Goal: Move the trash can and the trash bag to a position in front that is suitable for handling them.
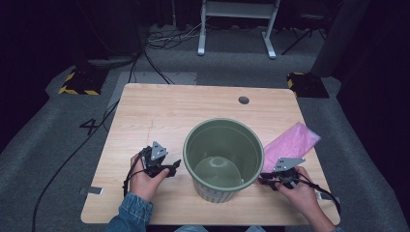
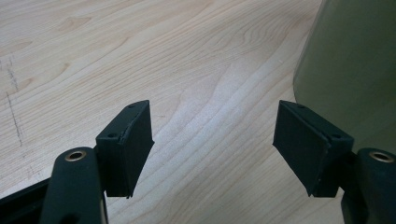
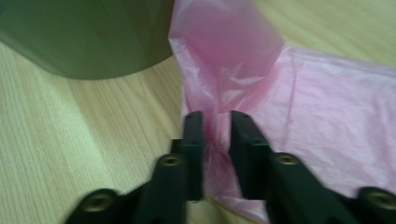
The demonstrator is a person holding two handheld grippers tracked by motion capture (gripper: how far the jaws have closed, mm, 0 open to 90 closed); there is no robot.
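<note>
A green plastic bucket (image 1: 212,191) stands upright near the table's front middle. A pink plastic bag (image 1: 290,142) lies flat to its right. My left gripper (image 1: 175,166) rests low at the bucket's left side. In the left gripper view that gripper (image 2: 212,144) is open with bare wood between its jaws, and the bucket wall (image 2: 350,70) stands just off the right jaw. My right gripper (image 1: 263,180) sits at the bucket's right base. In the right gripper view that gripper (image 3: 217,126) pinches a bunched fold of the pink bag (image 3: 317,116), beside the bucket (image 3: 88,37).
The wooden table (image 1: 169,111) has a cable hole (image 1: 243,100) at its far right. A white desk frame (image 1: 237,19) and loose cables (image 1: 164,38) are on the grey floor beyond the far edge. Strips of tape (image 1: 92,191) mark the front corners.
</note>
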